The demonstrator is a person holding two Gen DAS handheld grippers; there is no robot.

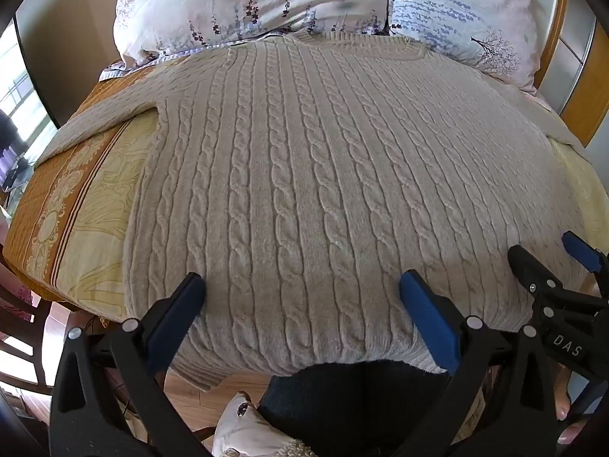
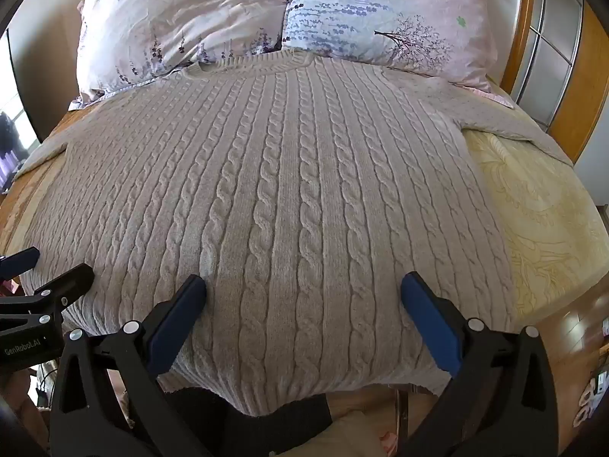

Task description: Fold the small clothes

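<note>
Sweater (image 1: 304, 190): thick cable-knit cloth, beige, matt, fuzzy and ridged, lying under and ahead of both pairs of jaws. Ribbed knit at the collar (image 2: 281, 61), far ahead of the jaws.

Bedspread (image 1: 87, 205): woven cloth, yellow and tan, faint sheen, outside the left jaws.

Pillows (image 2: 182, 19): smooth printed cotton-like cloth, lightly creased, beyond the sweater.

Left gripper (image 1: 302, 285) and right gripper (image 2: 304, 285): matt black plastic arms, blue pads of smooth rubbery look, bright metal rivets.

Bed frame (image 2: 527, 11): glossy varnished wood, right of the right jaws.
</note>
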